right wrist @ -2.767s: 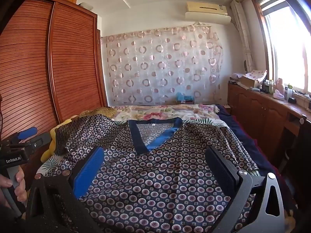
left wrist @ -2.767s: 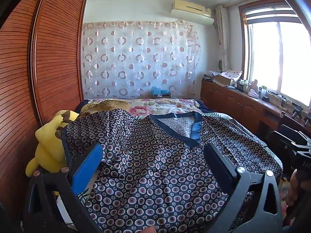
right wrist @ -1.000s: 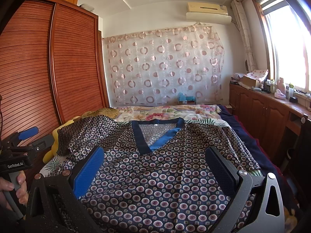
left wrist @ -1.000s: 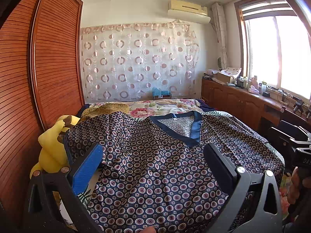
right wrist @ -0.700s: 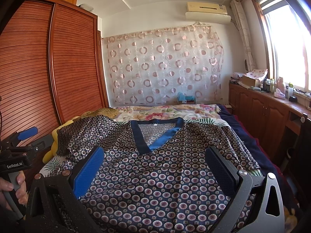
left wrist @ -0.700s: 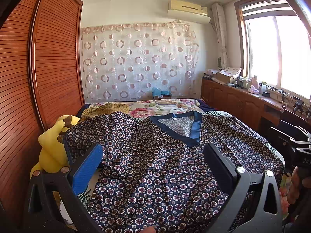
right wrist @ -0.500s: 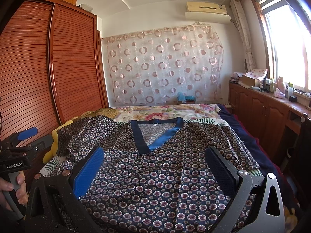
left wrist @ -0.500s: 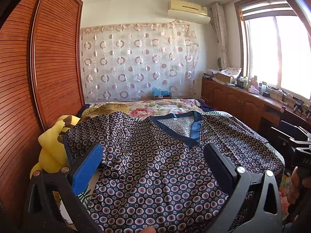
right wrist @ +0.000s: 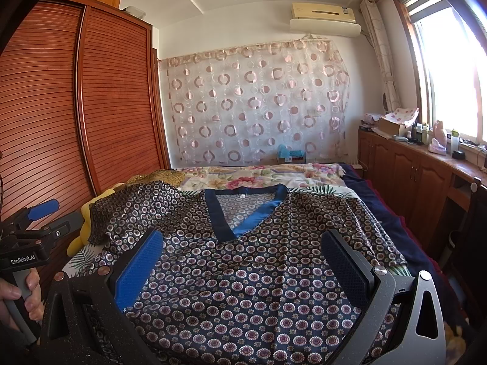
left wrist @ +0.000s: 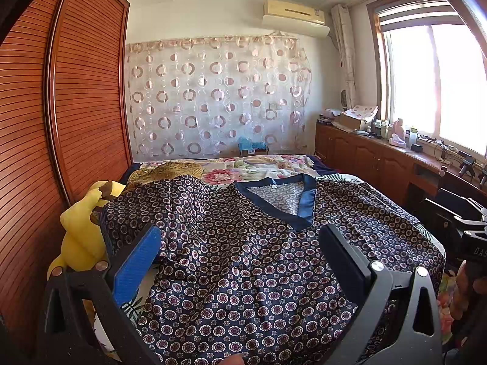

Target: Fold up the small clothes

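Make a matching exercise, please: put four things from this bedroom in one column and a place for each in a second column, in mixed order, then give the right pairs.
Things
1. shirt
2. yellow soft toy
3. air conditioner
4. left gripper

Places
A. high on the wall, above the curtain
B. spread flat over the bed, collar to the far side
C. open, above the near part of the shirt
D. between the shirt's left sleeve and the wardrobe

Pairs: 1-B, 2-D, 3-A, 4-C
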### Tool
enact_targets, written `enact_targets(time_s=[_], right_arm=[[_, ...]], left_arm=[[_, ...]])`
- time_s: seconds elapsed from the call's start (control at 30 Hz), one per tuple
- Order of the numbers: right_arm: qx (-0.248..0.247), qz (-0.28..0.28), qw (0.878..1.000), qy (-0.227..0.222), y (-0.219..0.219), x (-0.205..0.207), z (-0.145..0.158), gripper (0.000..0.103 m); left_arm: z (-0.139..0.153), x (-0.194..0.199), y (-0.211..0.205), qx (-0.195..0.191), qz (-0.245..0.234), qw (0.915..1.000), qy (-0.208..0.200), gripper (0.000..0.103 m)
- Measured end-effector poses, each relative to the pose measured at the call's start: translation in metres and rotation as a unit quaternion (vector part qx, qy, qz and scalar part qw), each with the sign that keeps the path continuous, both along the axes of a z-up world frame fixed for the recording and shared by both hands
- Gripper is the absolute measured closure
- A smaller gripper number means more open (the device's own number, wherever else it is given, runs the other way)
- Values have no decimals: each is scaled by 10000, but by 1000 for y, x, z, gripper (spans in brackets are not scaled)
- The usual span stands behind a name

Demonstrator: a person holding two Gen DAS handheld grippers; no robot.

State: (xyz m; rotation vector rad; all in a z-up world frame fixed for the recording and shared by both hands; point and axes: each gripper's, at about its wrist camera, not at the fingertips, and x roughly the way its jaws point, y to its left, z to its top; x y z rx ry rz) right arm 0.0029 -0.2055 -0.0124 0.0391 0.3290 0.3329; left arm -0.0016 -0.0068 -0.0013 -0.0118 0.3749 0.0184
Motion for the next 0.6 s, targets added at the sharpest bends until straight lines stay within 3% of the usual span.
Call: enact_targets(time_s=[0.27,0.6], right_arm=[[-6,15,10000,-2,1,1,0,0],[66,273,9994,206,5,16,-8,0]], left_arm=[[0,0,0,-2,-4,10000,8,0],[-15,17,30,-91,122,9991,389,0]])
